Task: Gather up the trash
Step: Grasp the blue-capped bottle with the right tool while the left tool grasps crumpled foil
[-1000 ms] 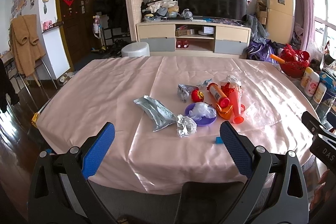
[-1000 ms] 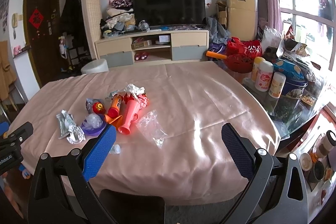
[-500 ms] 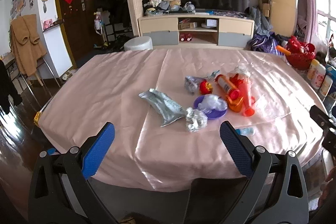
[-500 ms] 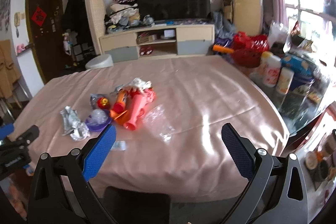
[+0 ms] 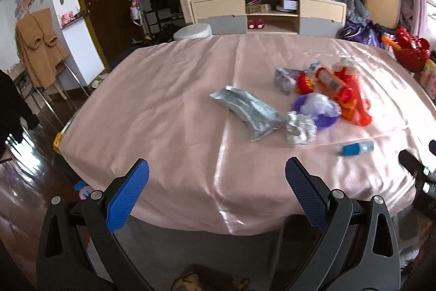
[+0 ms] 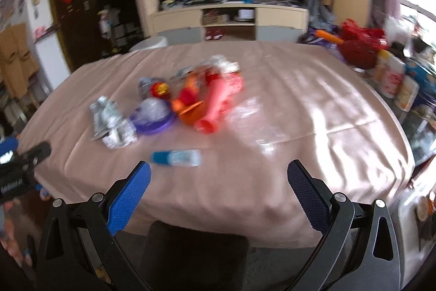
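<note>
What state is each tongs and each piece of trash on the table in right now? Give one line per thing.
Left tongs: open, empty.
Right tongs: open, empty.
Silver pouch: lying flat, creased.
Foil ball: crumpled.
Small blue-capped tube: lying on its side, apart from the pile.
Orange cup: tipped over.

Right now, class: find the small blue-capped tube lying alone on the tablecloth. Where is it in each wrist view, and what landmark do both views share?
Left wrist: the blue-capped tube lies right of centre, near the table's near edge, beyond the right finger.
Right wrist: the tube lies left of centre, just beyond the left finger.
Shared landmark: the purple dish, farther in than the tube.
</note>
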Demonstrator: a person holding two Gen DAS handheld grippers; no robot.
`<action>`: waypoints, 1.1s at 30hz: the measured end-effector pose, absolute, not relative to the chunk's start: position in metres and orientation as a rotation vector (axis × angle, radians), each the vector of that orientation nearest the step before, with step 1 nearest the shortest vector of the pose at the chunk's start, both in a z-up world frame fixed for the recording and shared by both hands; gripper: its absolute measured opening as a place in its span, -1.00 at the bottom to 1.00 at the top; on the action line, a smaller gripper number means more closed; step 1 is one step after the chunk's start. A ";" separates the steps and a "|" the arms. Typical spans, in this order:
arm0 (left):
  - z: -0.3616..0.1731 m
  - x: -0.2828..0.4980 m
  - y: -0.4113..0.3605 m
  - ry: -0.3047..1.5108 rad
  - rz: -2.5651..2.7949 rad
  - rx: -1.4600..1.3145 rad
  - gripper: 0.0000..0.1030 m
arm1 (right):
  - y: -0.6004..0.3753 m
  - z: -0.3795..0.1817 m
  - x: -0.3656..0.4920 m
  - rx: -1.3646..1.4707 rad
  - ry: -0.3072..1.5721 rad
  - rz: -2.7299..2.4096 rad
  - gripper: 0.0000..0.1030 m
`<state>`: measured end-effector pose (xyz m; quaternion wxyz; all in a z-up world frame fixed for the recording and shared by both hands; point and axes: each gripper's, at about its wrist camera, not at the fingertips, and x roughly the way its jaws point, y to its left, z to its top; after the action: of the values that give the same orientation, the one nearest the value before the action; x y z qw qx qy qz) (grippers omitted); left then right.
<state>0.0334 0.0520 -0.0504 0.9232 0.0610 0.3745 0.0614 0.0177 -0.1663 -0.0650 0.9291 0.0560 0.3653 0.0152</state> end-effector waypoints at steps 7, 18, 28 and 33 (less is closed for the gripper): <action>-0.058 0.043 0.060 0.797 0.092 0.104 0.83 | -0.134 -0.082 0.041 0.075 0.788 0.082 0.67; -0.062 0.055 0.061 0.834 0.014 0.029 0.81 | -0.125 -0.107 0.069 0.077 0.869 0.074 0.51; -0.070 0.078 0.030 0.862 -0.098 0.038 0.62 | -0.134 -0.109 0.071 0.020 0.835 0.121 0.15; -0.084 0.094 0.014 0.910 -0.164 0.015 0.27 | -0.154 -0.106 0.063 0.049 0.857 0.129 0.15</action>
<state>0.0935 0.0144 -0.0837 0.8951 0.0073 0.4388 -0.0790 0.0630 -0.1538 -0.1062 0.9073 0.0238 0.4151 0.0626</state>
